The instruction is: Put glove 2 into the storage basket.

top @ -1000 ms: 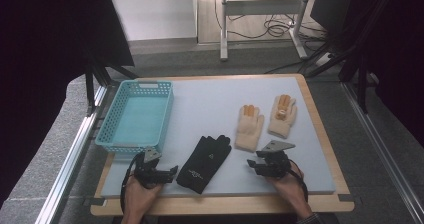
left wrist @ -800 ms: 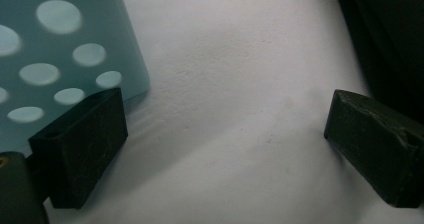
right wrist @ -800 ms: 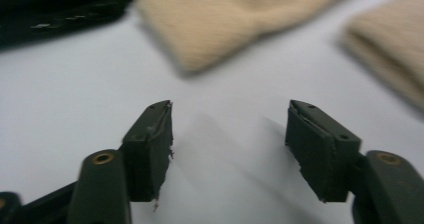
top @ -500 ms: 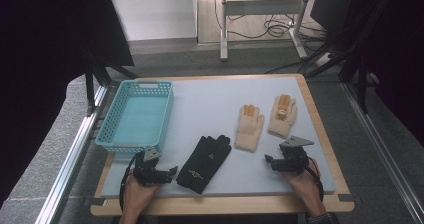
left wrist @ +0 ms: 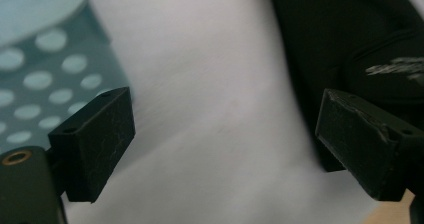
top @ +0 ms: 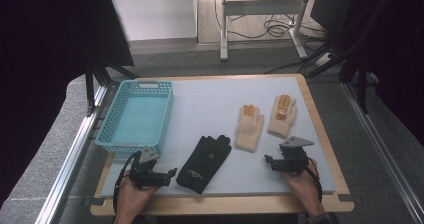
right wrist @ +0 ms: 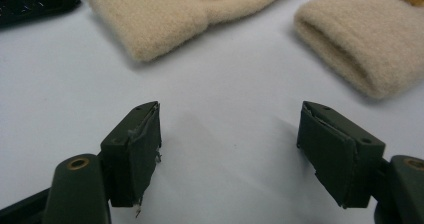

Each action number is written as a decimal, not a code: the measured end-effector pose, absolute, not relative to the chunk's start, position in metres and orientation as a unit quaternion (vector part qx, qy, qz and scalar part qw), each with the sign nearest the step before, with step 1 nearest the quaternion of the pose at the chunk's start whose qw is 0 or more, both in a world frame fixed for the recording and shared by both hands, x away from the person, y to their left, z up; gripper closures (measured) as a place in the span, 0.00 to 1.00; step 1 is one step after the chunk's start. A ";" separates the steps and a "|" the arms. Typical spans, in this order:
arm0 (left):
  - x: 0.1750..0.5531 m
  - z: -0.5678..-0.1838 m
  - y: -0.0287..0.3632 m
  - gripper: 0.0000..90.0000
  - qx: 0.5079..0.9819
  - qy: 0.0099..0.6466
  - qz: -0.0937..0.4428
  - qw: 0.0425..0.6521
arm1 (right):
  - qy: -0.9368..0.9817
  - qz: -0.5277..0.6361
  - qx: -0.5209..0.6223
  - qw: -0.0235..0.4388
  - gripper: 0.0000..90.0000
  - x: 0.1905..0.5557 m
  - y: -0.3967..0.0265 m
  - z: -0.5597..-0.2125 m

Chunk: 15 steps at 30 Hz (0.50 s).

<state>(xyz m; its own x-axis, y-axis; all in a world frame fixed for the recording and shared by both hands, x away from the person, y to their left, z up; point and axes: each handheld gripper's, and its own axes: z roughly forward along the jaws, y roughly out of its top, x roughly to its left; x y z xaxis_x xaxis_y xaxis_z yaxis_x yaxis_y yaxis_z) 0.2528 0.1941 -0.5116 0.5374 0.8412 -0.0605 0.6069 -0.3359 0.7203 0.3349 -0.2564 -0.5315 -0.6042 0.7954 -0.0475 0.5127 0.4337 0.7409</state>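
The black glove (top: 204,163) lies flat near the front of the bench (top: 210,104), cuff toward the person, fingertips pointing away and a bit right. The left gripper (top: 172,172) sits just beside its cuff, at the glove's left, and its fingers (left wrist: 95,139) are spread wide with nothing between them, only bare bench top; their gap has just narrowed slightly. In the left gripper view the glove's dark fabric sits right behind the right-hand finger, but I can't tell if it actually touches. The blue basket (top: 135,116) is close behind that gripper.

Over on the right, the right gripper (top: 268,161) hovers over the bench surface just in front of 2 cream gloves (top: 250,126), the right one with orange fingertips. Its fingers (right wrist: 135,149) are released too, wide apart, empty, pointing at the gap between the 2 cuffs, clear of both. Each gripper is in a hand coming in from the bench's front edge.
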 end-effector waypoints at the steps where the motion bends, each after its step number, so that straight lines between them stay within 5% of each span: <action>1: 0.253 -0.509 0.190 0.10 0.803 0.450 0.162 0.357 | 0.823 0.354 0.398 0.200 0.28 0.335 -0.256 -0.532; 15: 0.272 -0.499 0.118 0.02 0.835 0.408 0.120 0.350 | 0.822 0.354 0.398 0.201 0.27 0.335 -0.256 -0.532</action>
<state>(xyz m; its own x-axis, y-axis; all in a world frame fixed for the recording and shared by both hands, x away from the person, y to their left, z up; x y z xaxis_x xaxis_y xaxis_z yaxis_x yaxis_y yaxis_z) 0.2720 0.1184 -0.4988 0.6381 0.7653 -0.0846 0.5970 -0.4224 0.6820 0.3348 -0.2564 -0.5316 -0.6027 0.7965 -0.0488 0.5124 0.4332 0.7415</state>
